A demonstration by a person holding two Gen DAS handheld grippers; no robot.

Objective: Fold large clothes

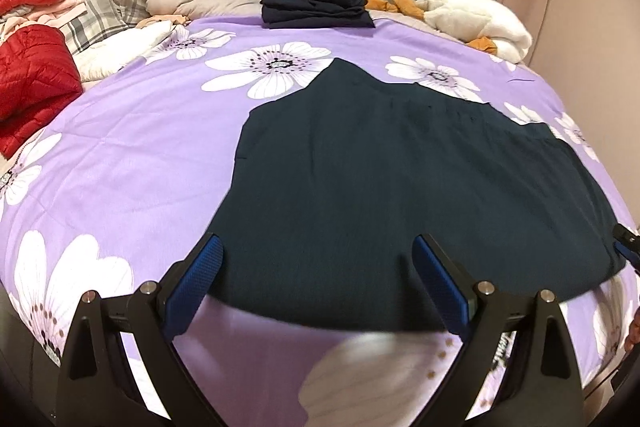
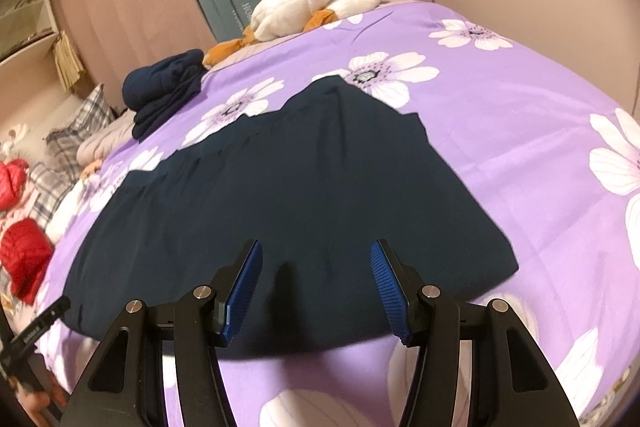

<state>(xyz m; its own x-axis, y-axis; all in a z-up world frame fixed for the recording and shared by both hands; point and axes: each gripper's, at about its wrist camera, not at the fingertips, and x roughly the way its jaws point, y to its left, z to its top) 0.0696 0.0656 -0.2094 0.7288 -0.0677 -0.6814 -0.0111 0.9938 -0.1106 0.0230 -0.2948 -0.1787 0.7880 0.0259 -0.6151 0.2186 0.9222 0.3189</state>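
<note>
Ribbed blue pads of left gripper (image 1: 316,259) and right gripper (image 2: 316,259) spread, flat dark garment (image 1: 400,187), purple floral sheet (image 1: 140,147)

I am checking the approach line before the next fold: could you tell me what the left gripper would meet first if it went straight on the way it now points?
Most likely the dark garment spread flat on the purple floral bedspread. The left gripper is open, and its fingers frame the garment's near hem. Depth is unclear, so it might touch the bedspread just before the hem.

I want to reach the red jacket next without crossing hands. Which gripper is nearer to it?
Left. The left gripper is over the dark garment's near hem on the side toward the red jacket; the right gripper sits farther along that hem.
</note>
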